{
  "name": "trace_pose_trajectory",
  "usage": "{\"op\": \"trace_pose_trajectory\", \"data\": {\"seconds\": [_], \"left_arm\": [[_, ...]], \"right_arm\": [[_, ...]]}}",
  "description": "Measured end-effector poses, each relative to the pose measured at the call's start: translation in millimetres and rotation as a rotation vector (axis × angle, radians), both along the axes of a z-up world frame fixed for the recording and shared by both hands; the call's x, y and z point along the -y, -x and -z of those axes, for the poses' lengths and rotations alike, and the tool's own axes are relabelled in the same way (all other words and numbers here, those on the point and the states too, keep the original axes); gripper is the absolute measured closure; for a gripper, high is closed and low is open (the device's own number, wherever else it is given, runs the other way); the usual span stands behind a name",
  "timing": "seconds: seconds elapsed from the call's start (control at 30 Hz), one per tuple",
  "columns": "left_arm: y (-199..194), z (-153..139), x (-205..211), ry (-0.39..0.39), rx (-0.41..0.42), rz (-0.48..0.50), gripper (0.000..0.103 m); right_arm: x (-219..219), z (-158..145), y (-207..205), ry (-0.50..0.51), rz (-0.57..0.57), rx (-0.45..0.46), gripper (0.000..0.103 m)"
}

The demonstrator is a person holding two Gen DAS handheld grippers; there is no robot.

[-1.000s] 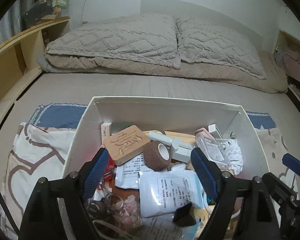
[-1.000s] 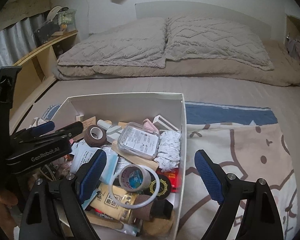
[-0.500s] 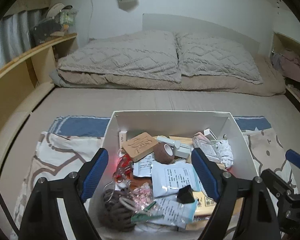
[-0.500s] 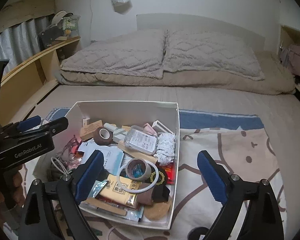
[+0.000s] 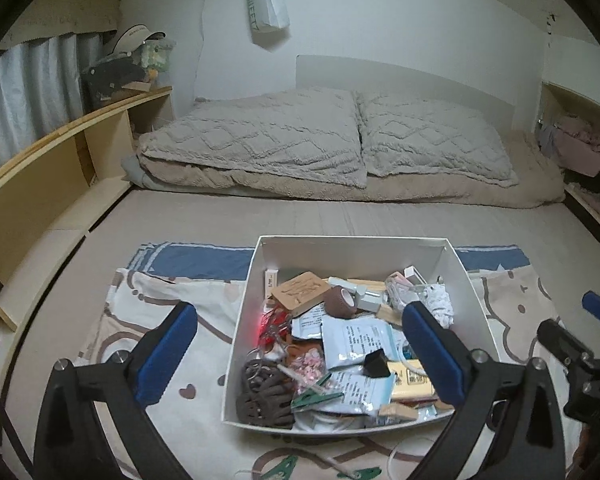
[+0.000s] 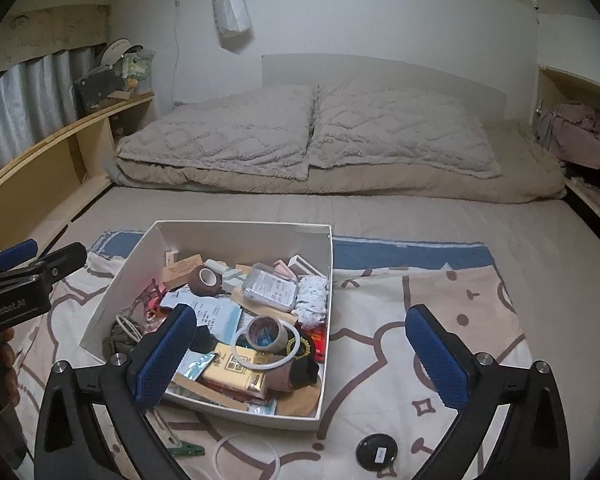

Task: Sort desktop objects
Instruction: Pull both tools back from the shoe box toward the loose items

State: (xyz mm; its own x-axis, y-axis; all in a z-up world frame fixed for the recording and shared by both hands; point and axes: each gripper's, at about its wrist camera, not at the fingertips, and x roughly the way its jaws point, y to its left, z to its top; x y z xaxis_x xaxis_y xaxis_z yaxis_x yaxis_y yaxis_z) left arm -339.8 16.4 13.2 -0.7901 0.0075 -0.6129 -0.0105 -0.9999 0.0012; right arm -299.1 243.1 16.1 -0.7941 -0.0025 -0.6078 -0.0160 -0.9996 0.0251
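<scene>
We have pulled both wide-open, empty grippers back from the white box [image 5: 252, 320] at lower centre, whose tangled clutter could snag.

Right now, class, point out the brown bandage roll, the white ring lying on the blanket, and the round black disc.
brown bandage roll [image 6: 206, 279], right wrist view, on its open end.
white ring [image 6: 220, 446], right wrist view, on its left rim.
round black disc [image 6: 376, 451], right wrist view, on its top face.

bedroom, bed [image 5: 228, 220], two pillows [image 6: 300, 132], curtain [image 5: 28, 92]
</scene>
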Motion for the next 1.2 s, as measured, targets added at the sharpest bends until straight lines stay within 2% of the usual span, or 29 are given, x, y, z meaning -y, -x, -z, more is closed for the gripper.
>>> {"op": "trace_pose_trajectory", "data": {"seconds": [0.33,0.6,0.83,1.0,1.2], "left_arm": [[-38.5,-17.2,2.3,0.073,-0.049,-0.013,0.0],[-66.6,-31.2,8.0,0.053,-0.054,0.011,0.0],[-84.7,-40.8,22.1,-0.01,-0.02,0.027,0.0],[-103.7,-49.7,29.4,-0.01,-0.057,0.02,0.0],[-125.2,-47.2,36.2,0.014,-0.099,0.024,0.0]], "right_arm": [[15.8,-20.0,-26.4,-0.017,-0.023,-0.022,0.0],[24.8,-36.1,-47.5,-0.041,-0.028,-0.038,0.0],[29.0,-53.5,-66.3,-0.053,-0.05,-0.061,0.0],[26.3,-62.0,-81.4,-0.051,-0.06,-0.092,0.0],[26.4,-54.1,-99.4,-0.054,-0.091,-0.099,0.0]]}}
